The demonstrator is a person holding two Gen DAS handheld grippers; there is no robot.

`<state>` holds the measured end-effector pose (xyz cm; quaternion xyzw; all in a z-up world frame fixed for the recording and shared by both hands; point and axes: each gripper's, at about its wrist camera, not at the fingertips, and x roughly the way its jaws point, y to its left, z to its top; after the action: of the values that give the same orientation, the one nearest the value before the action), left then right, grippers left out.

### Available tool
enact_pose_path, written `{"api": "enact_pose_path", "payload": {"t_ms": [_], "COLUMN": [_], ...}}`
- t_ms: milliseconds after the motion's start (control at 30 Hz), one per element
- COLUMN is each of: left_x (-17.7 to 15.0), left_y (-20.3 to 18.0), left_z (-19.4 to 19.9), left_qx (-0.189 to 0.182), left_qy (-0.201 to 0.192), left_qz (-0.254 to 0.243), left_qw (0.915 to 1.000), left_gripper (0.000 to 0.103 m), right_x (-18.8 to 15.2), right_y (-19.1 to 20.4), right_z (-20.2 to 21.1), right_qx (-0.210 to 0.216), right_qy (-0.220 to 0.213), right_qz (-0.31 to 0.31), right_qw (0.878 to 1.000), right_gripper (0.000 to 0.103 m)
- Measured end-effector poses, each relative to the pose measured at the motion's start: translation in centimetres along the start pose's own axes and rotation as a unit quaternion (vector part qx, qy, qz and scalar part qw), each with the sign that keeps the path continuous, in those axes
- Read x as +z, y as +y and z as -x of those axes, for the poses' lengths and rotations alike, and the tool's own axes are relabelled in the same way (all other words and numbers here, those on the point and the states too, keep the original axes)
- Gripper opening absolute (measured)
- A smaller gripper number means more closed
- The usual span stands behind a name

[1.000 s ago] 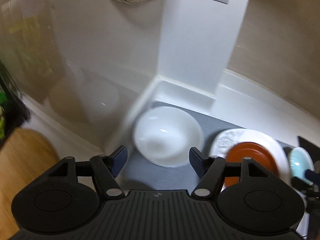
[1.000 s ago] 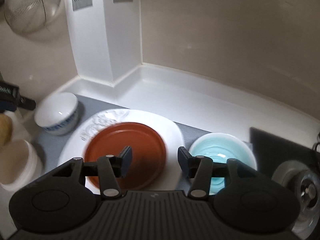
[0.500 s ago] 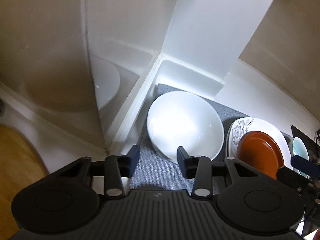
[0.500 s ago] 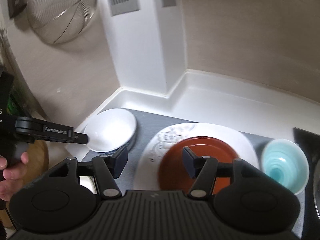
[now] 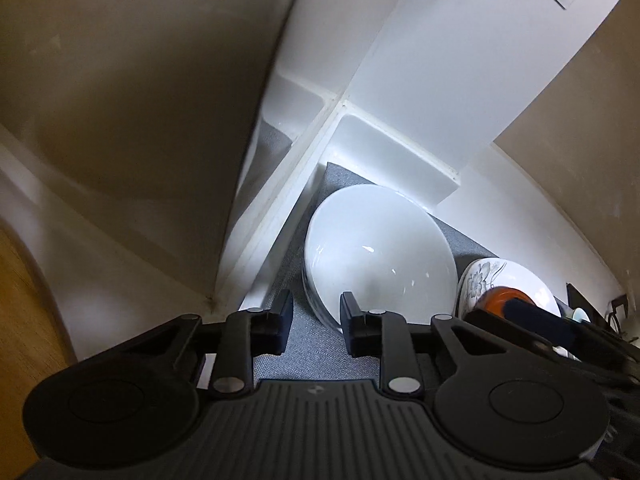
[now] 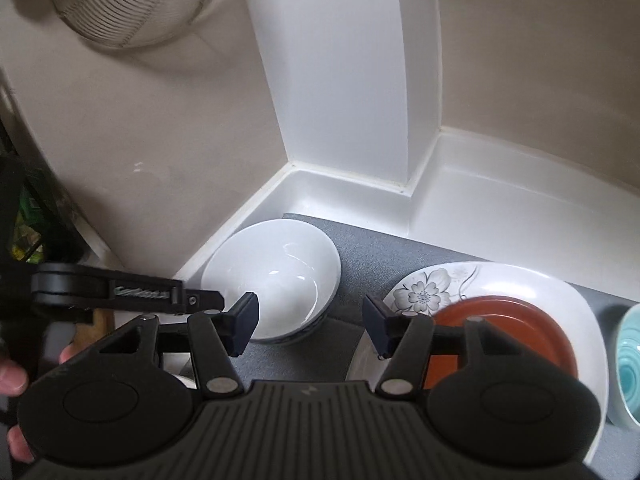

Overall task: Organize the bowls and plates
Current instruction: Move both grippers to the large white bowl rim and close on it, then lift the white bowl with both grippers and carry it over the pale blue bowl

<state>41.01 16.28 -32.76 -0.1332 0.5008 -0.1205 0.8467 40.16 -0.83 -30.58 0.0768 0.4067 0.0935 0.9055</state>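
- On the grey mat [image 6: 372, 252], in the corner by the white column, the white bowl [image 6: 276, 276] sits mouth-up and empty.
- Beside it, a flowered plate [image 6: 500, 280] carries a red-brown plate [image 6: 512, 320]; a teal bowl [image 6: 628, 364] sits just beyond.
- Left gripper [image 5: 314, 320], tilted down, has just been closing, its fingers straddling the bowl's near rim; whether they pinch it is unclear.
- Right gripper [image 6: 310, 326] hovers with fingers spread, holding nothing.

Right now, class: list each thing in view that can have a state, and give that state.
white bowl, upright, empty
left gripper, jaws just closing around the white bowl's rim, gap showing at one pad
right gripper, open, empty
flowered plate, flat, red plate on it
red plate, empty
blue bowl, upright
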Motion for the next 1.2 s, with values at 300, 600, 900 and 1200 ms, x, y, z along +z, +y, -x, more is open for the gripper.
{"api": "enact_pose_path", "payload": {"t_ms": [300, 600, 900, 1200], "left_x": [0.1, -0.2, -1.0, -0.3], "left_y": [0.2, 0.2, 0.8, 0.2], "left_z": [-0.6, -0.3, 0.0, -1.4], "left_qx": [-0.007, -0.013, -0.021, 0.025], "left_qy": [0.015, 0.055, 0.066, 0.051], "left_qz": [0.007, 0.005, 0.019, -0.001], "left_qw": [0.9998, 0.9984, 0.9974, 0.9984], "left_gripper": [0.022, 0.021, 0.021, 0.021], "right_x": [-0.5, -0.1, -0.7, -0.3], "right_y": [-0.6, -0.4, -0.4, 0.2], "right_z": [-4.0, -4.2, -3.1, -4.0], "right_qx": [0.010, 0.021, 0.036, 0.025], "right_qy": [0.041, 0.080, 0.103, 0.100], "right_qz": [-0.030, -0.026, -0.016, -0.003], "right_qw": [0.999, 0.996, 0.994, 0.995], "right_gripper": [0.039, 0.020, 0.024, 0.046]}}
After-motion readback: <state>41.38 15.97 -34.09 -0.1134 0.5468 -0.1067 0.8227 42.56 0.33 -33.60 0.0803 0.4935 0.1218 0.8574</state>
